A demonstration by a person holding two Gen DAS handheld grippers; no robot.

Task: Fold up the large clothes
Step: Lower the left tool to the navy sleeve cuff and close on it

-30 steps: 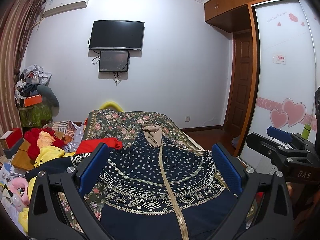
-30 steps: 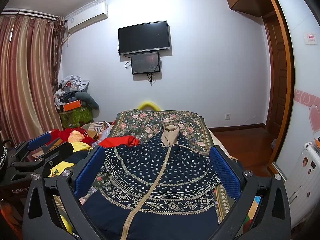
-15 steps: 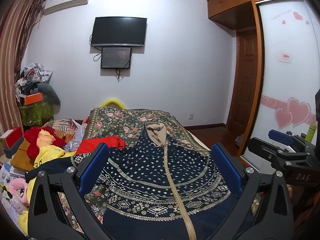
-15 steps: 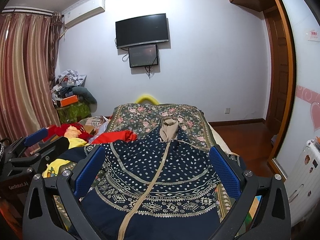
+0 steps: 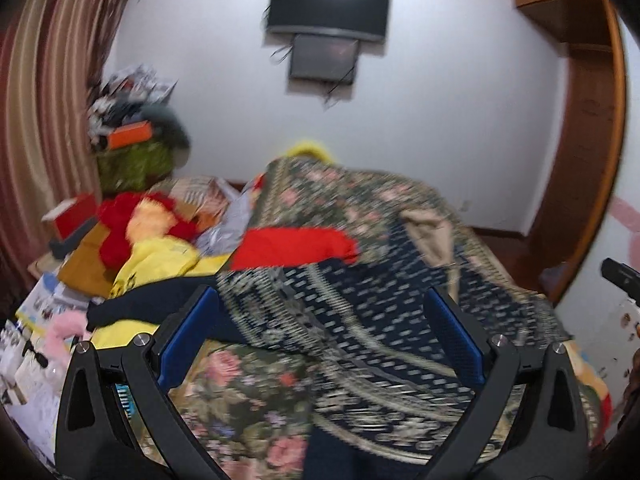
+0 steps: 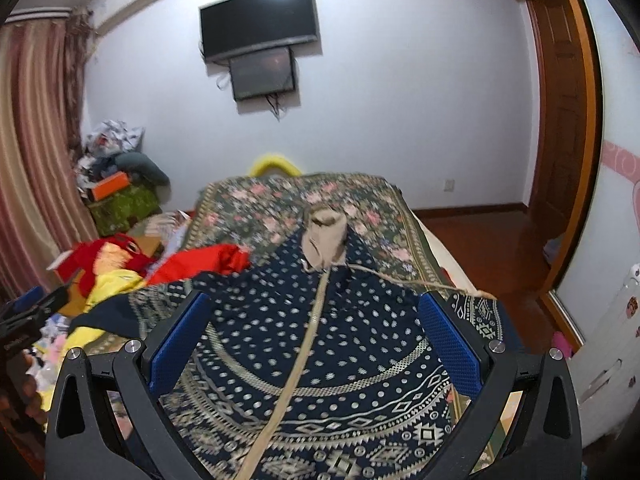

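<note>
Count from my tongs, taken around the bed (image 6: 416,236):
- Bed with flowered cover: one.
- Navy patterned garment (image 6: 320,352) spread on the bed: one.
- Red cloth (image 6: 204,262) at the bed's left edge: one.
- Screens on the wall beyond the bed: two, a large one (image 6: 258,22) with a small one (image 6: 262,73) just under it.
- Orange box (image 6: 110,185) left of the bed: one.
- Wooden door (image 6: 560,120) right of the bed: one.

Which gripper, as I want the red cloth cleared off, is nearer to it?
Left. The left gripper faces the bed's left side, the red cloth just ahead; the right gripper is centred over the navy garment, the red cloth off to its left.
</note>
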